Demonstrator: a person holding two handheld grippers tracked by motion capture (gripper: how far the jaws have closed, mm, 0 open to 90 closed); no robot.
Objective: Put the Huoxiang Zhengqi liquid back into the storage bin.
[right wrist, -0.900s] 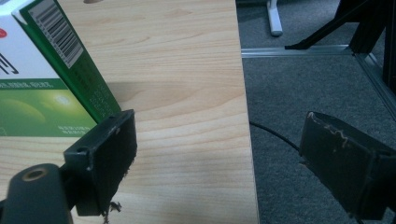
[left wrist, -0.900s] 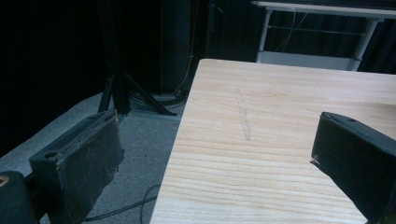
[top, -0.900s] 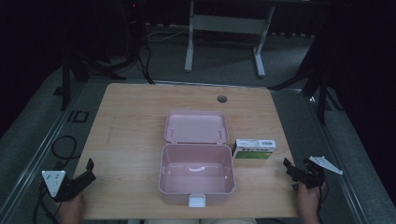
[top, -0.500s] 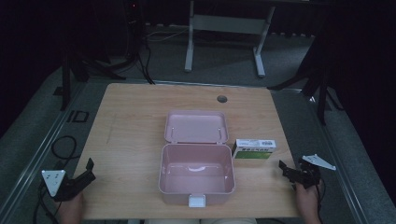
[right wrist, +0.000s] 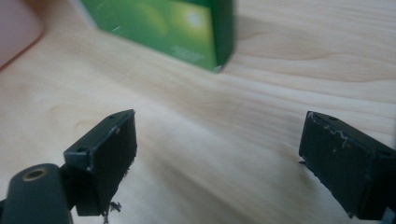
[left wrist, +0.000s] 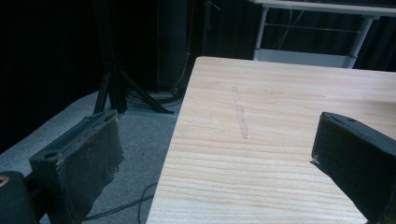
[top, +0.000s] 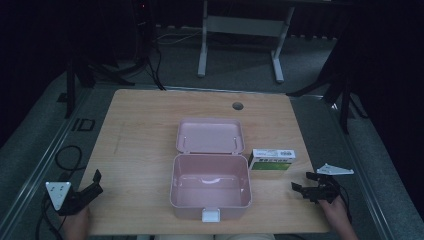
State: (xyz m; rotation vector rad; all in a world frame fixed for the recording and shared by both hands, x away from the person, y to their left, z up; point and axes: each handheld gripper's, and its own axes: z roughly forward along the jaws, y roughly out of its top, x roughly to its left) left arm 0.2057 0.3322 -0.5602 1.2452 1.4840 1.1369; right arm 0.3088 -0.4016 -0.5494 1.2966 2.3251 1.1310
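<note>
Right gripper view: bare table (right wrist: 261, 93) before green box (right wrist: 177, 28).

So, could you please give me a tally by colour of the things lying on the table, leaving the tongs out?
Pink: 1, the open box with its lid folded back.
Green and white: 1, the small carton beside the box.
Total: 2 things on the table.

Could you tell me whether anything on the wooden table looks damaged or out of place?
Only a faint pale streak marks the light wooden table near its left edge; the open pink plastic box and green-and-white carton sit tidily.
</note>
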